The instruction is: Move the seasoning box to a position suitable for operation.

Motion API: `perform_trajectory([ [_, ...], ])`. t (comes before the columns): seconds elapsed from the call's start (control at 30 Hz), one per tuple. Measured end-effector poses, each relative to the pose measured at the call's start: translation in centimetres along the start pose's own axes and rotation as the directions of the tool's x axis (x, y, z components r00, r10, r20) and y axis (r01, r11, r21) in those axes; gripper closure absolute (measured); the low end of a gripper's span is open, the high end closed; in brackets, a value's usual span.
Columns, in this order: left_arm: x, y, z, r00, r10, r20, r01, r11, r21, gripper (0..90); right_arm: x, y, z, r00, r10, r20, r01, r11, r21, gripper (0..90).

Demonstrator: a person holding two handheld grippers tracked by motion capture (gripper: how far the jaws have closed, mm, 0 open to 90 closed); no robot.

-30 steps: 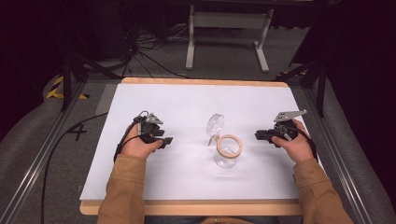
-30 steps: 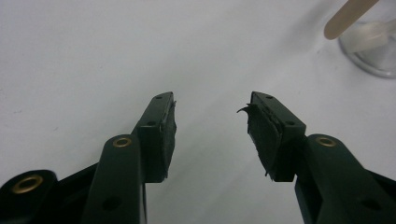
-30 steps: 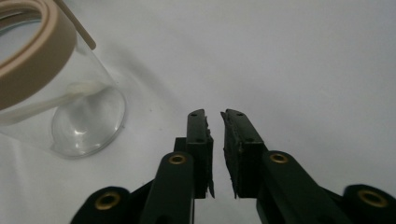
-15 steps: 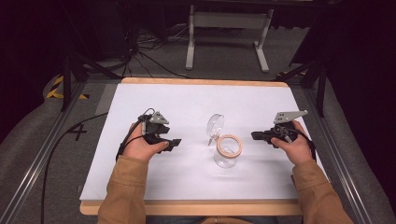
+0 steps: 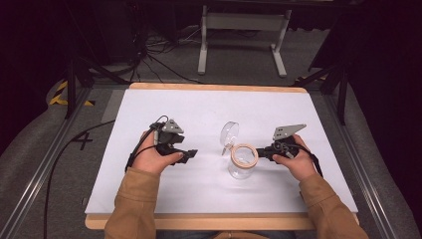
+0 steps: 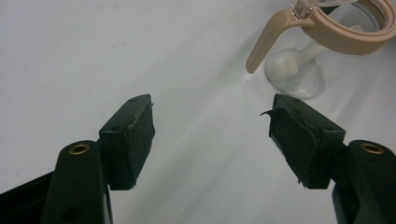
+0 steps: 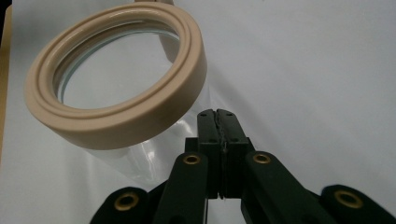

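High view: right gripper (image 5: 262,152) jaws closed, empty, beside jar (image 5: 243,162); left gripper (image 5: 191,155) wide open, probably approaching to grasp.

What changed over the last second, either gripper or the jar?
The left gripper slid right across the table toward the glass jar, jaws wide open and holding nothing. The right gripper eased slightly left, jaws shut, its tip now beside the jar's beige rim; whether it touches is unclear. The jar and its flipped-open clear lid stayed put.
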State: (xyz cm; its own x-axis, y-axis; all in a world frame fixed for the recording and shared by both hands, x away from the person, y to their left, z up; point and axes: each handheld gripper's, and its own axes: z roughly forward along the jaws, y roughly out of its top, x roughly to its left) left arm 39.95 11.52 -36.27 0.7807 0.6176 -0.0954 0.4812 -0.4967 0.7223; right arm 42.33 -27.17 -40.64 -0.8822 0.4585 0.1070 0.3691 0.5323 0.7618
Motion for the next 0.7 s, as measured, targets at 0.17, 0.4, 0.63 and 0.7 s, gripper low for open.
perform_trajectory([
  [0.17,-0.05,0.00,0.12,1.0000,0.000,0.000,0.000,1.0000,0.006,31.2,-0.03,-0.06,-0.01,1.0000,0.003,-0.003,-0.003,1.000,0.002,90.0],
  [0.4,0.01,-0.04,0.20,1.0000,0.002,-0.001,-0.002,1.0000,0.004,31.0,0.12,-0.08,0.08,1.0000,0.001,-0.006,-0.001,1.000,0.024,90.0],
  [0.63,0.02,0.11,0.23,1.0000,0.003,0.004,-0.003,1.0000,0.003,31.1,0.59,-0.09,0.01,0.9996,-0.007,-0.025,0.009,0.998,0.054,90.0],
  [0.7,0.02,0.23,0.35,1.0000,-0.001,0.008,0.001,1.0000,-0.001,31.1,0.78,-0.13,-0.03,0.9995,-0.011,-0.030,0.013,0.998,0.064,90.0],
])
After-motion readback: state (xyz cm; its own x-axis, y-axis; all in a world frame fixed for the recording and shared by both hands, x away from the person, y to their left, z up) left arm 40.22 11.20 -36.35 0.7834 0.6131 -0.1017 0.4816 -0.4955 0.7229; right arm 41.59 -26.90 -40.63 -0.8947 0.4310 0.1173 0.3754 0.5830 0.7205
